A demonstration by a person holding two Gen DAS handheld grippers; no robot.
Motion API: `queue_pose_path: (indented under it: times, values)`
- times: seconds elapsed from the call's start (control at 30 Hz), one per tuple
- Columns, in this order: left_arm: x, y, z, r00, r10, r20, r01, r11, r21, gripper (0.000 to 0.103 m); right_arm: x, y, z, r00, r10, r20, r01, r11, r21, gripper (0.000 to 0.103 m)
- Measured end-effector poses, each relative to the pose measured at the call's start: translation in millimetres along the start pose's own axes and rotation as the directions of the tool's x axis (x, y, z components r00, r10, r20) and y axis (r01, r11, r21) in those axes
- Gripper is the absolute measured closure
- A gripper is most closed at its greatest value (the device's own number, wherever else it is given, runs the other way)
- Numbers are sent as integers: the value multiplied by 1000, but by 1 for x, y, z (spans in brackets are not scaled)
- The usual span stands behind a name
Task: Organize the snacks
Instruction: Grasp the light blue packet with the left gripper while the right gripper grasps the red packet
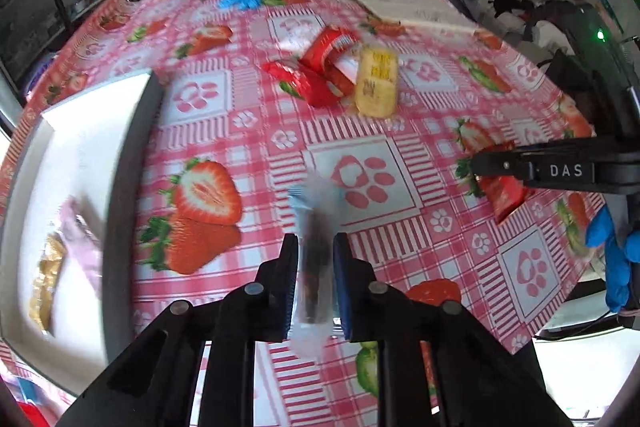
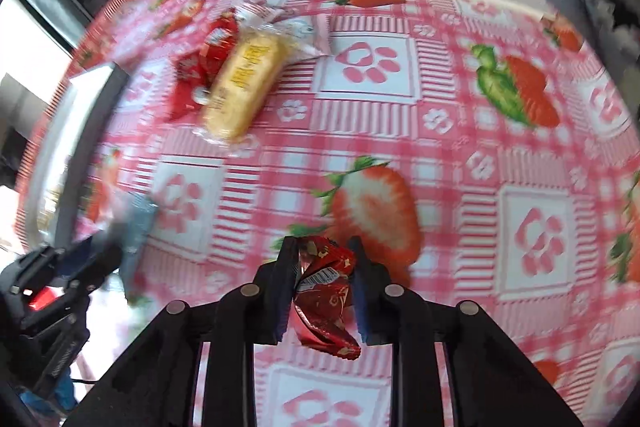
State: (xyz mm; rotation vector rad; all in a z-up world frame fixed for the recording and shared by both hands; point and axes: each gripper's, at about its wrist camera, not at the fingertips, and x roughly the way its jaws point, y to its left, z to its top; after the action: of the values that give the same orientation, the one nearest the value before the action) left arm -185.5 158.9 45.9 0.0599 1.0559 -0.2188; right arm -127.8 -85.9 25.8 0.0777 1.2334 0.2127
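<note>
I've got the left hand-held gripper [image 1: 315,267] pinching a clear snack pack [image 1: 316,247] & right hand-held gripper [image 2: 325,279] pinching a red wrapper [image 2: 326,291], prob for the white tray [image 1: 80,147] at the table's left edge.

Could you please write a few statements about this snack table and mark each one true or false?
1. The left gripper is shut on a clear packet with a dark snack. True.
2. The right gripper is open. False: it is shut on a red wrapper.
3. The yellow cake packet lies in the white tray. False: it lies on the tablecloth beside red packets.
4. The tablecloth shows strawberries. True.
</note>
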Motion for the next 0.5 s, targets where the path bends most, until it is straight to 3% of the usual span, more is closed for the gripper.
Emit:
queue_pose_path:
  times: [0.1,0.17,0.2,0.23,0.27,0.3,0.33,0.5]
  values:
    - [-9,9,2,1000,-12,12,12,1000,-14,83,-13,10,2,999,22,26,-22,1000,-7,79]
    - [-9,12,2,1000,-8,6,8,1000,-10,82,-16,19,5,999,-16,31,18,999,-47,79]
    - [-8,13,1,1000,4,-3,-4,1000,-9,79,-14,24,7,999,-37,30,39,996,-77,74]
    - [-6,14,0,1000,12,-14,-12,1000,-6,65,-10,26,8,998,-69,12,70,993,-97,64]
    - [-4,15,-1,1000,15,-22,-15,1000,-3,43,-6,26,7,995,-97,0,96,991,-97,27]
    - [-2,15,-2,1000,15,-27,-15,1000,-4,33,-3,25,7,994,-106,-1,106,990,-89,5]
    - [-1,15,-4,1000,18,-25,-18,1000,-7,25,-3,23,4,995,-99,8,99,991,-86,5]
    - [13,15,0,998,27,-61,-29,999,-35,25,9,20,-7,995,-97,-29,93,991,-99,8]
